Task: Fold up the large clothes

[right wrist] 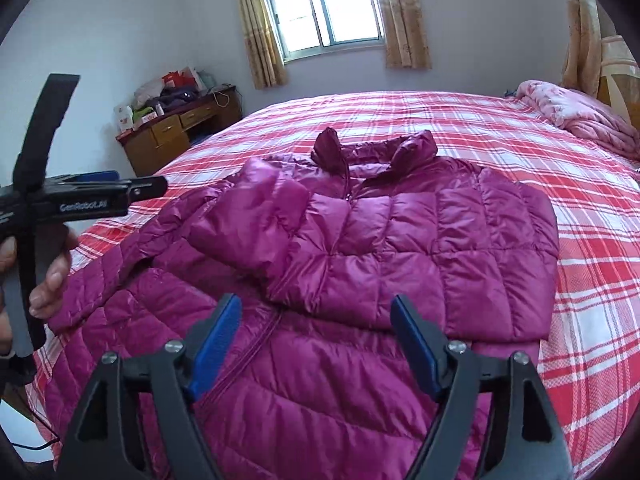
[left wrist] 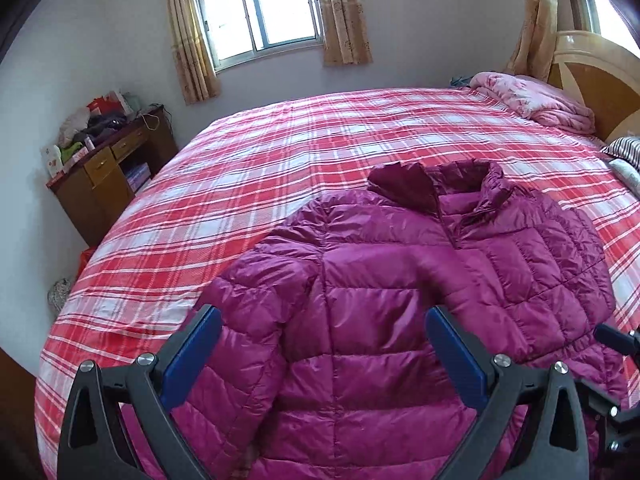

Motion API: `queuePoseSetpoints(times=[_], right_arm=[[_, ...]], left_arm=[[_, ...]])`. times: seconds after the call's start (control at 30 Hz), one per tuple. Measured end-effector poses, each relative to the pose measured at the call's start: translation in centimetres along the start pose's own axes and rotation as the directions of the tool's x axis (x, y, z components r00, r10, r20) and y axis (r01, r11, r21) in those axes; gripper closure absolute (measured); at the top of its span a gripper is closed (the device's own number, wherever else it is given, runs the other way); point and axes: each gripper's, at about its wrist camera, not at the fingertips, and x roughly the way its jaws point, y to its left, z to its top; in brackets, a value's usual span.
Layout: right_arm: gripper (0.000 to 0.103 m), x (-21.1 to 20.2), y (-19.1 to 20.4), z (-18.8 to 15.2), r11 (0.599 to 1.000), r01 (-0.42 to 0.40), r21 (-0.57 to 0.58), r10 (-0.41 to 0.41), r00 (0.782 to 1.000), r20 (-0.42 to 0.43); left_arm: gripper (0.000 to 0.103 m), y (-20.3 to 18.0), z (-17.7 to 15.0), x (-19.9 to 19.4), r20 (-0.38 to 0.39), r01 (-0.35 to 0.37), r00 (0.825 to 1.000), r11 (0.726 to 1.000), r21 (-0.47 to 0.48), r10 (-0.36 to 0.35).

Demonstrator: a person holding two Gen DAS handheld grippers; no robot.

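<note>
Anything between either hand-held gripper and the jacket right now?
Nothing visible. The left hand-held gripper and the right hand-held gripper are both open, hovering directly over the magenta puffer jacket, which lies alone on the plaid bedspread.

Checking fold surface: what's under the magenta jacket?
The puffer jacket lies directly on the red plaid bedspread, with one sleeve folded across its front. Whatever is beneath its body is covered.
</note>
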Motion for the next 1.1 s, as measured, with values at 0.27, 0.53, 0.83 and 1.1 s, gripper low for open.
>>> queuePoseSetpoints(times=[0.27,0.53,0.83,1.1], right_arm=[[0.023,1.6,-2.0,-2.2,0.997,0.068,0.022,-0.067,0.997,-0.041],[0.02,1.7,-4.2,-2.6,0.991,0.012,0.131,-0.006,0.999,-0.043],[0.012,2.1,-3.7,-2.6,0.995,0.024,0.1,-0.018,0.998,-0.06],[0.025,-2.1,-4.9,-1.8,0.993,0.054,0.109,-0.053,0.999,-0.01]], left_arm=[[0.001,-3.9,-0.7,5.3,-0.097,0.063,0.993,0.998,0.02,-0.061],[0.093,-5.3,-2.1,5.7,-0.113,0.19,0.976,0.982,0.017,-0.187],[0.091,-2.4,-3.6,3.7,-0.097,0.108,0.99,0.992,0.063,-0.101],[0.037,-1.3,-2.8,1.0,0.035,-0.045,0.999,0.995,0.088,0.042]])
